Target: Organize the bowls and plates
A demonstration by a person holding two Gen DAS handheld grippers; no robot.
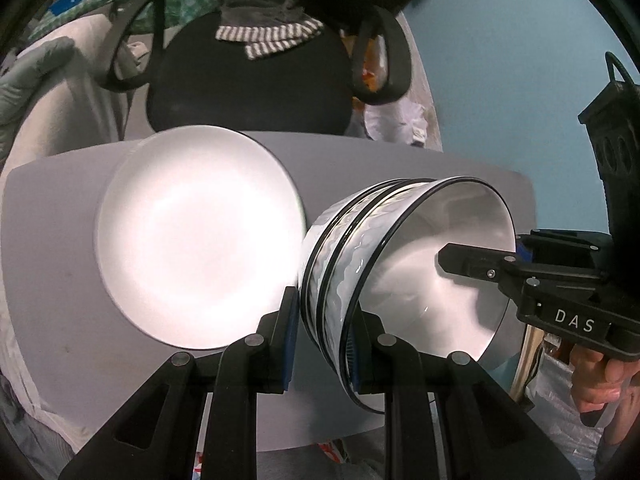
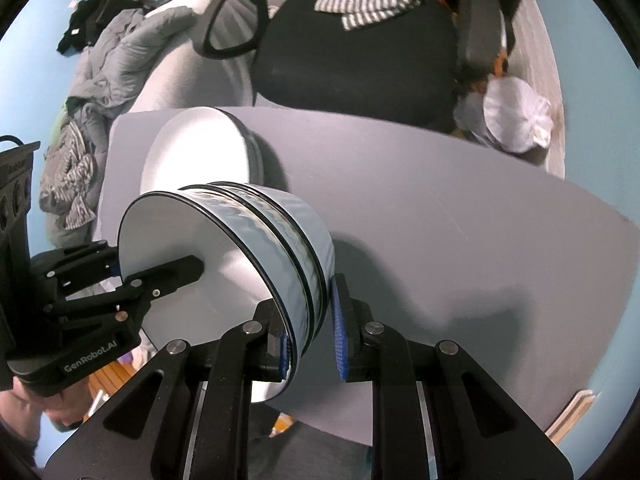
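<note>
A stack of nested white bowls with wavy pale-blue sides and black rims (image 1: 352, 256) (image 2: 280, 240) is held on its side above the grey table (image 1: 60, 260) (image 2: 440, 208). My left gripper (image 1: 324, 340) straddles the stack's wall, one finger outside, one inside the top bowl. My right gripper (image 2: 310, 340) grips the opposite wall the same way; it shows in the left wrist view (image 1: 480, 264) with one finger inside the bowl. A stack of white plates (image 1: 196, 240) (image 2: 200, 148) rests on the table beside the bowls.
A black office chair (image 1: 248, 76) (image 2: 352, 52) with a striped cloth stands behind the table. Grey bedding and clothes (image 2: 112, 64) lie at the left. A white bag (image 2: 516, 120) sits at the far right, by the blue wall (image 1: 500, 80).
</note>
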